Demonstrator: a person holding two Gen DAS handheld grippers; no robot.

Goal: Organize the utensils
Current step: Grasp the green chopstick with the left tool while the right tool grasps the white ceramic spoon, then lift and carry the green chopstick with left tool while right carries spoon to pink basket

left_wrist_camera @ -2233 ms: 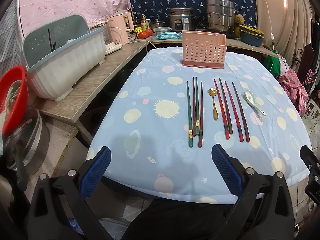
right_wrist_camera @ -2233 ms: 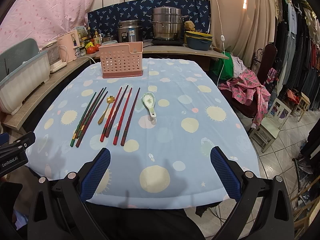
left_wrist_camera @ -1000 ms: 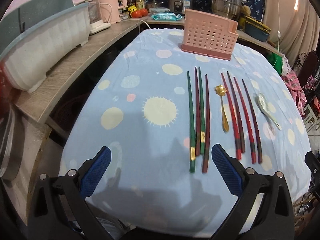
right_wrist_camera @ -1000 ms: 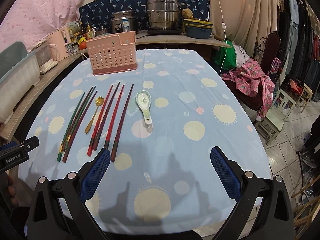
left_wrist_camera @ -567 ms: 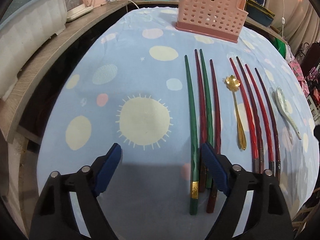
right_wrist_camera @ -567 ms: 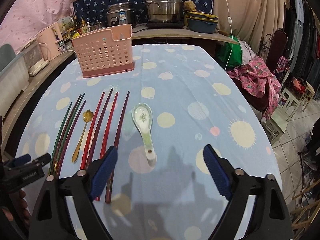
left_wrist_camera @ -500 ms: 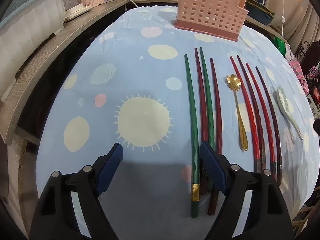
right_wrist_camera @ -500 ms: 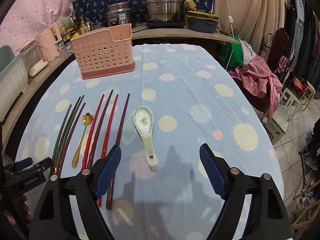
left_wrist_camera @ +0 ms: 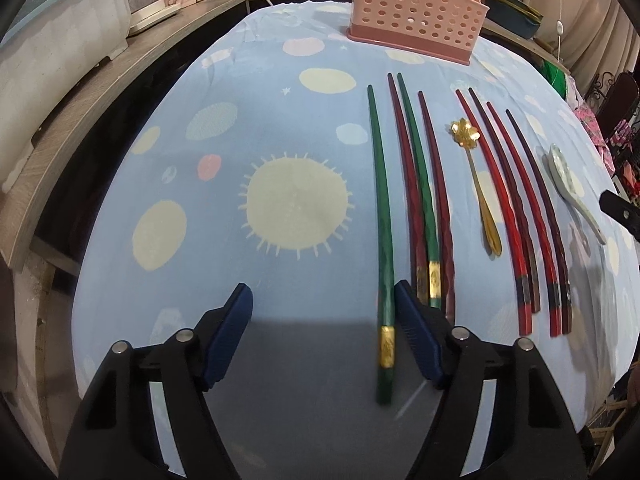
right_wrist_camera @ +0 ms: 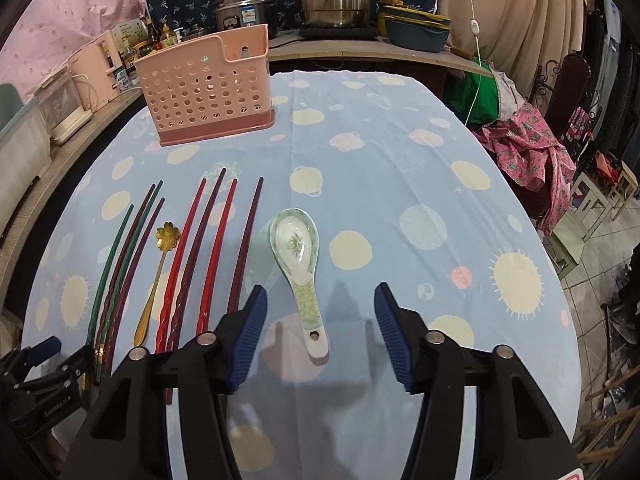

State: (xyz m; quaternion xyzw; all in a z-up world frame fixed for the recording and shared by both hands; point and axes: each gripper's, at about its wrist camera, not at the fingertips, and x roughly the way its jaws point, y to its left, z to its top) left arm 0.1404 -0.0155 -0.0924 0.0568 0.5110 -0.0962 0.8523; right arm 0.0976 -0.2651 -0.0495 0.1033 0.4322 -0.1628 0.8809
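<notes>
White "GenRobot.AI"-style lettering on the left gripper (right_wrist_camera: pixel 44 364) is too blurred to read.

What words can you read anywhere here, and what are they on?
No text reads clearly.
Left gripper: white lettering on its black body, too small and blurred to read.
Rice cooker: a blue and white sticker, unreadable.
Bottles beside the pink basket: labels too blurred.

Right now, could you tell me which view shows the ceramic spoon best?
The right wrist view: the ceramic spoon lies centred, whole, its bowl pattern clear. The left wrist view catches it only small and distorted at the right edge.
</notes>
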